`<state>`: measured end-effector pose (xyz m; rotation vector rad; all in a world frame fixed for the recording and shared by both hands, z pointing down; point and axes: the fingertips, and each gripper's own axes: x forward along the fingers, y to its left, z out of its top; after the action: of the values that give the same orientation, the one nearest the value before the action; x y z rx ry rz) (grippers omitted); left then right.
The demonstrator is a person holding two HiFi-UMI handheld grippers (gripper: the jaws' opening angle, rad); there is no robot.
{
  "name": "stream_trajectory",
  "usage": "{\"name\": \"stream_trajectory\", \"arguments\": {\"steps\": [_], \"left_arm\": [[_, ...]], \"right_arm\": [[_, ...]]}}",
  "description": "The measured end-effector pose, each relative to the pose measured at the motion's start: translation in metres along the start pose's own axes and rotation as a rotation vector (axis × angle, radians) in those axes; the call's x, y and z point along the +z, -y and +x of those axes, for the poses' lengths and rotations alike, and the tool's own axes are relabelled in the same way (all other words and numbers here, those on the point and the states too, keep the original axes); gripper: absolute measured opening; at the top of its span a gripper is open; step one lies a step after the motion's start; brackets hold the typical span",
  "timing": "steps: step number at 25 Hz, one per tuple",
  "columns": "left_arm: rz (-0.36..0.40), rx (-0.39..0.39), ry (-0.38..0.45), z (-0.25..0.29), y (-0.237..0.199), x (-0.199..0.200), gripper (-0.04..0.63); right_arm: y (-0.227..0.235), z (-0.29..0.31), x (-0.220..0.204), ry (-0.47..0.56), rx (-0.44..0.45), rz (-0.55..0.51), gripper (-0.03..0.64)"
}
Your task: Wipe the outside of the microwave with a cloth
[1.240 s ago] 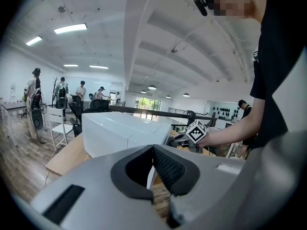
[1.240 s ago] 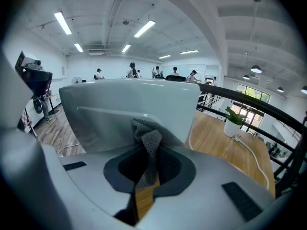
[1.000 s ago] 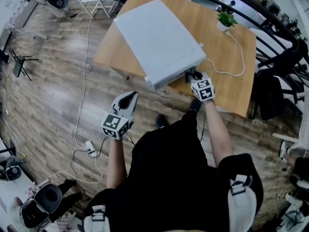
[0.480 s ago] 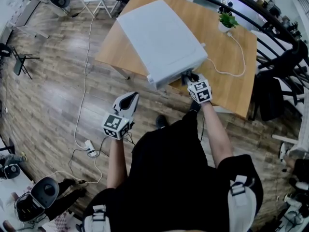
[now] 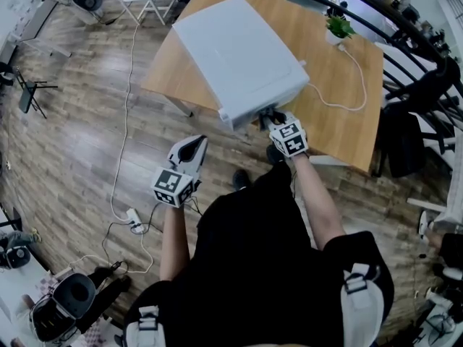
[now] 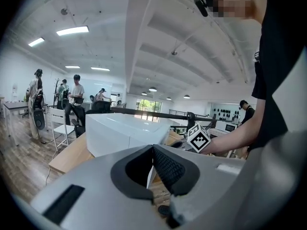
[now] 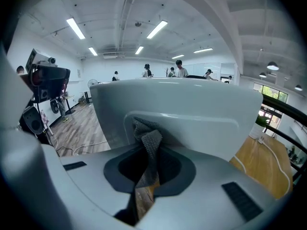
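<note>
Nearest me, short of the microwave [image 5: 239,53], the left gripper [image 5: 194,147] hangs idle, fingers closed on nothing, probably just kept clear. The right gripper [image 5: 272,116] has its fingers clamped on a grey cloth [image 7: 149,150] pressed against the microwave's near face for wiping. Beneath the microwave is the table [image 5: 347,121].

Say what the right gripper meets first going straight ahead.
The microwave's near face, directly ahead of the right gripper; the grey cloth it pinches looks pressed against it, though depth is unclear.
</note>
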<state>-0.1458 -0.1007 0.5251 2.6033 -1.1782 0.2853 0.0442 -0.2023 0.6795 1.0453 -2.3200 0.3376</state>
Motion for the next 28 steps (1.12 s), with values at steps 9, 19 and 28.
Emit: {"name": "stream_trajectory", "arguments": {"steps": [9, 19, 28], "left_arm": [[-0.019, -0.001, -0.008, -0.002, 0.001, -0.008, 0.002], [-0.034, 0.025, 0.008, -0.007, 0.001, -0.009, 0.002], [-0.046, 0.055, 0.004, -0.015, -0.002, -0.016, 0.002]], "right_arm": [[-0.038, 0.004, 0.005, -0.019, 0.085, -0.026, 0.029], [-0.080, 0.012, 0.015, -0.003, 0.188, -0.045, 0.031], [-0.103, 0.018, 0.018, -0.001, 0.245, -0.056, 0.031]]}}
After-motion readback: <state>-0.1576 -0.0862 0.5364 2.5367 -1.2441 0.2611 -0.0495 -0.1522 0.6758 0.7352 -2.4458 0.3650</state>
